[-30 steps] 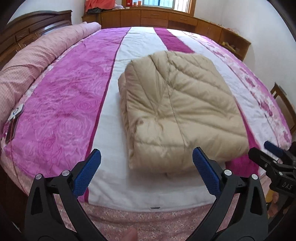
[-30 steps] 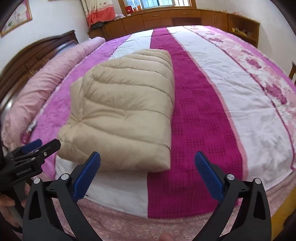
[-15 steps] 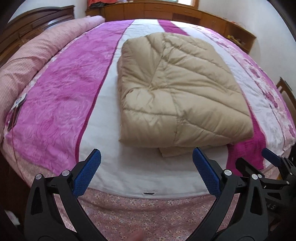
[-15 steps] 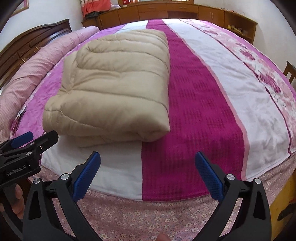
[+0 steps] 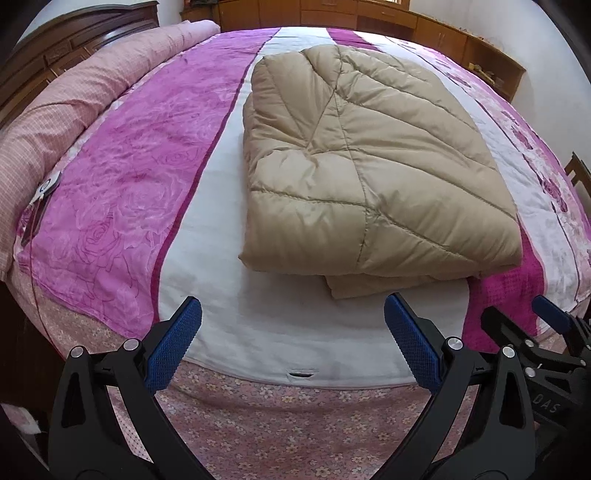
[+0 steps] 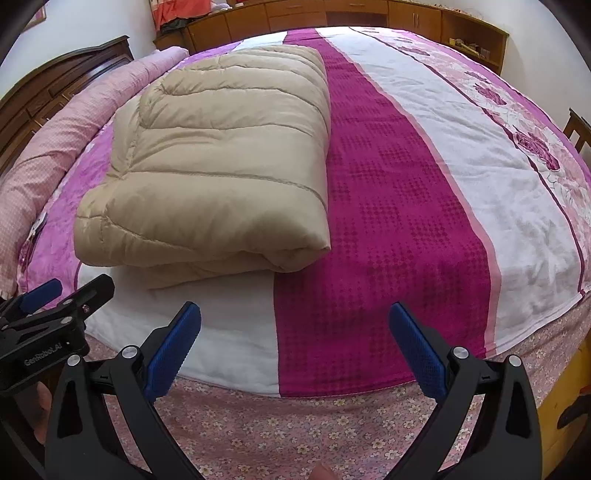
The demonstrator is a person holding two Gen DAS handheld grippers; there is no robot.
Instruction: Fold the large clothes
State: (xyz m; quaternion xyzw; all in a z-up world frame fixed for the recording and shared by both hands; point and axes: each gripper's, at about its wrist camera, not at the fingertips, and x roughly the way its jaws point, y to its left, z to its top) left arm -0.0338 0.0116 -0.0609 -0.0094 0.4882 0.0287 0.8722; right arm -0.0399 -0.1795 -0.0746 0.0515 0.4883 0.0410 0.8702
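A beige quilted padded garment [image 5: 362, 166] lies folded into a thick rectangle on the bed, also in the right wrist view [image 6: 221, 166]. A lower layer pokes out at its near edge. My left gripper [image 5: 293, 343] hovers open over the bed's near edge, short of the garment, nothing between its blue pads. My right gripper [image 6: 295, 345] is open too, right of the garment's near corner and empty. Each gripper shows at the edge of the other's view: the right one [image 5: 546, 332], the left one [image 6: 59, 299].
The bed has a pink, white and magenta striped cover [image 6: 388, 206] with a floral valance [image 5: 288, 417] at its near side. A rolled pink quilt [image 5: 74, 99] lies along the dark headboard at left. Wooden cabinets [image 6: 332, 14] line the far wall. A chair [image 5: 581, 173] stands at right.
Both grippers have drawn back and lowered toward the bed's near edge, so more valance shows. The folded garment has stayed put. Both stay open.
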